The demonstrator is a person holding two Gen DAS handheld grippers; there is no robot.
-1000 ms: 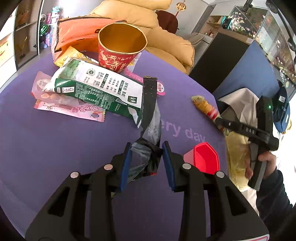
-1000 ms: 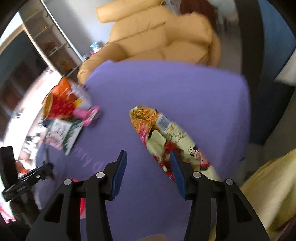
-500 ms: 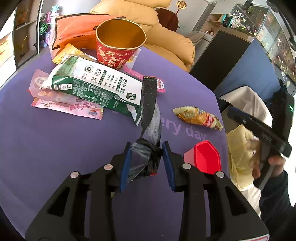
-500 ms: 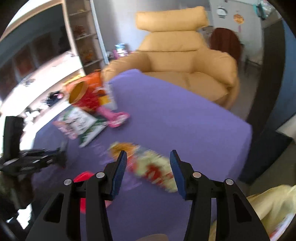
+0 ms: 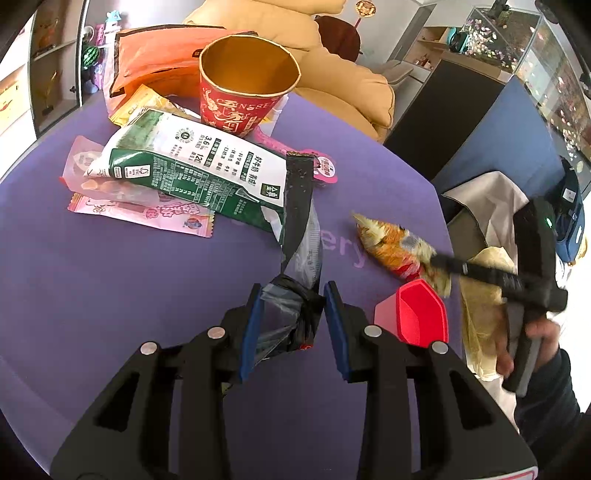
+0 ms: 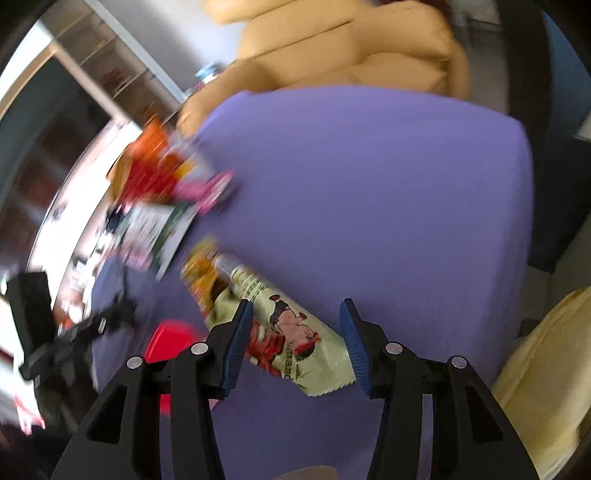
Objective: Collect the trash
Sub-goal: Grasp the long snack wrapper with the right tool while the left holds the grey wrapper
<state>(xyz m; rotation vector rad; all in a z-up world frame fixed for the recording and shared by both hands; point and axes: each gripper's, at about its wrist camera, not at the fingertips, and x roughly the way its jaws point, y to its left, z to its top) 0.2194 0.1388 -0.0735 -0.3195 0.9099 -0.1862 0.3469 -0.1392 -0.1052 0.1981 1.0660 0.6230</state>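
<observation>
Crinkly foil: snack wrapper [image 6: 284, 328] lies on the purple table [image 6: 369, 184], light, slippery; grab mid-body.
Right gripper [image 6: 295, 332]: spread, straddling it.
Left gripper [image 5: 293, 325]: pinching a black bag [image 5: 295, 258].

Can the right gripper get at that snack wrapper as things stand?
Probably yes: the right gripper is open, the snack wrapper already lies between its jaws on the purple table, with nothing on top.

Setting: home living room
Evidence: tan armchair [image 5: 332, 62] behind purple-covered table [image 5: 110, 288]; display shelves [image 5: 48, 66] at left; glass tank [image 5: 517, 33] on dark cabinet
</observation>
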